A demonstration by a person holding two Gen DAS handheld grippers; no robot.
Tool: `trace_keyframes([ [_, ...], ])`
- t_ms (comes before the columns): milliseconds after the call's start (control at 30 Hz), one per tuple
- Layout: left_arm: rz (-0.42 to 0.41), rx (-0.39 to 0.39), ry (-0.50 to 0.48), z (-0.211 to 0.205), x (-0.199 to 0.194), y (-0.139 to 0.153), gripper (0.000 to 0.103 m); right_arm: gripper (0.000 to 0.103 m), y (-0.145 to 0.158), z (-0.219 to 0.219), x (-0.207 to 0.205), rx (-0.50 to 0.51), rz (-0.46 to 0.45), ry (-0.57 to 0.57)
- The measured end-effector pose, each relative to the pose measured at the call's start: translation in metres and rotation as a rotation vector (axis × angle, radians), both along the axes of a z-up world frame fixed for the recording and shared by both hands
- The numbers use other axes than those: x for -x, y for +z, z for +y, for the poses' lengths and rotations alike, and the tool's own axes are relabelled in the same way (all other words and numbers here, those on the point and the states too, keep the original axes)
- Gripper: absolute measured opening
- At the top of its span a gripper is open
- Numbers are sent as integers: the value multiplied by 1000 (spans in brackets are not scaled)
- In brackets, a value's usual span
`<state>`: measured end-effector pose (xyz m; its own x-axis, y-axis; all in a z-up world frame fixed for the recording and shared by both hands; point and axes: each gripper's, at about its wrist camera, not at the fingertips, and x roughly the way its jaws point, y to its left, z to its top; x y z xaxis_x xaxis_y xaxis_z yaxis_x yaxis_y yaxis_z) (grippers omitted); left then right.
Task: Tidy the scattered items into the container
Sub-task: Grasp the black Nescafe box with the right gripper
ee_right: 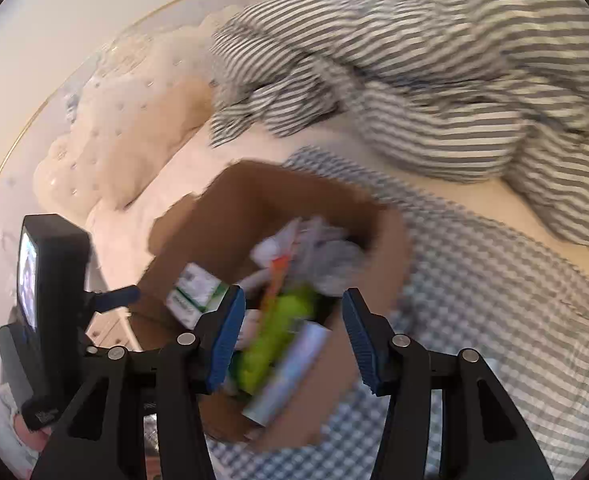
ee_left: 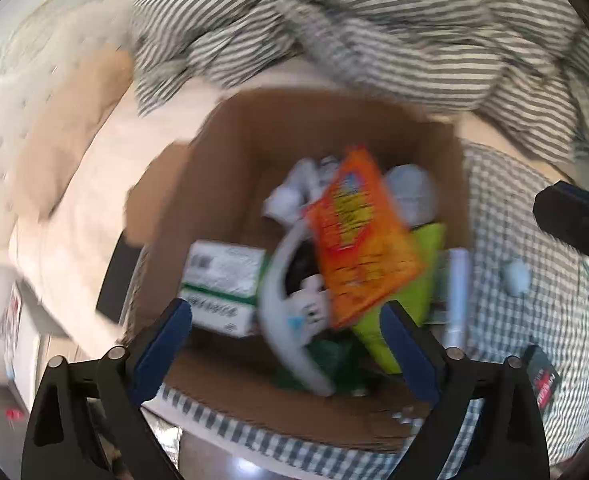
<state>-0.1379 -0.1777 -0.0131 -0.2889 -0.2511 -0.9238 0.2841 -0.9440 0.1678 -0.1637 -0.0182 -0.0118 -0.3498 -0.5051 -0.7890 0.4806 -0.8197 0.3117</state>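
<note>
Both grippers hang spread and empty above the open brown cardboard box (ee_left: 238, 140) — left gripper (ee_left: 286, 332), right gripper (ee_right: 290, 336). Its orange snack packet (ee_left: 358, 232) lies directly below, long axis running near-to-far.

surface: bed (ee_right: 494, 208) | on it: cardboard box (ee_left: 262, 152), striped duvet (ee_left: 374, 20), checked cloth (ee_right: 494, 280)

We note a matt brown cardboard box (ee_left: 230, 168), rough at its cut edges. In it, a glossy orange packet (ee_left: 358, 236) and a smooth paperboard white-and-green carton (ee_left: 222, 280). Behind the box, soft striped cloth (ee_left: 374, 24); under it, woven checked fabric (ee_left: 534, 280). Ridged blue pads (ee_right: 226, 336) sit on matt black plastic.
</note>
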Motion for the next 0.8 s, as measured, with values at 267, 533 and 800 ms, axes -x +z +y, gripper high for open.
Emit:
trace_keyframes([
  [267, 41, -59, -276, 111, 16, -14, 101, 51, -38, 133, -28, -159, -61, -203],
  [533, -35, -72, -447, 199, 18, -83, 101, 51, -137, 194, -106, -296, -271, -237],
  [800, -170, -61, -504, 246, -11, -145, 101, 53, -163, 215, -140, -357, -287, -220],
])
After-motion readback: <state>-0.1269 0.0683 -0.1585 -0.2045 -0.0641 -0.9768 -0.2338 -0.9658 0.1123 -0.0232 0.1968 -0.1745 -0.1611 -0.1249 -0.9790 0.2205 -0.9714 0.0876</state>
